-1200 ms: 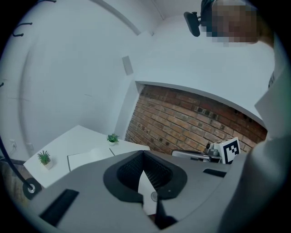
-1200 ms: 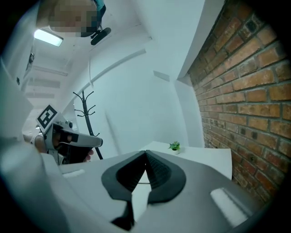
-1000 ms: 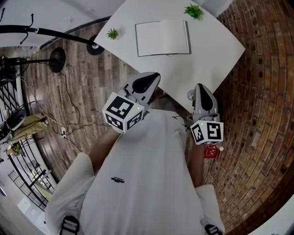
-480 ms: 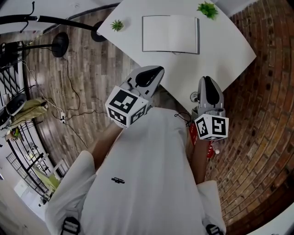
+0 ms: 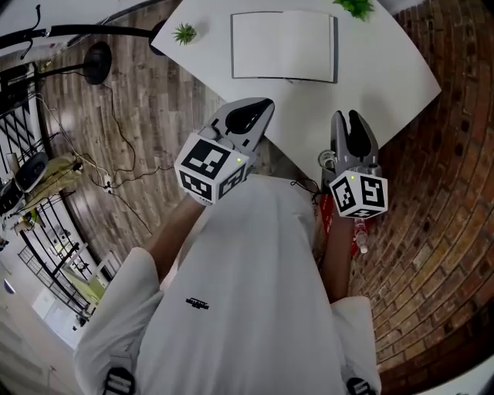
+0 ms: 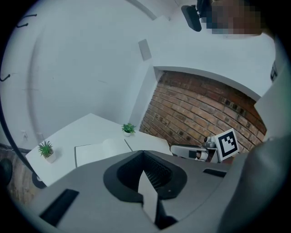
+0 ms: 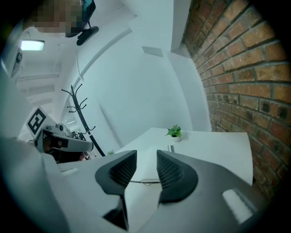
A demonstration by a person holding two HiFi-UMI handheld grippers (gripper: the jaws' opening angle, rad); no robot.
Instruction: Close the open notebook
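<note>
The person's white shirt (image 5: 247,301) fills the lower middle of the head view. The white table (image 5: 378,85) spreads across the top centre. The open notebook (image 5: 284,46) lies flat on it near the upper edge of the frame, pages blank, well apart from both tools. The left gripper (image 5: 265,105) hangs at centre left by the table's near edge, its jaws together with nothing between them. The right gripper (image 5: 347,117) is at centre right by the same edge. Its jaws have just been opening and stand apart, empty. A small potted plant (image 5: 184,33) stands on the table at the notebook's left, and a second plant (image 5: 356,8) at its upper right.
</note>
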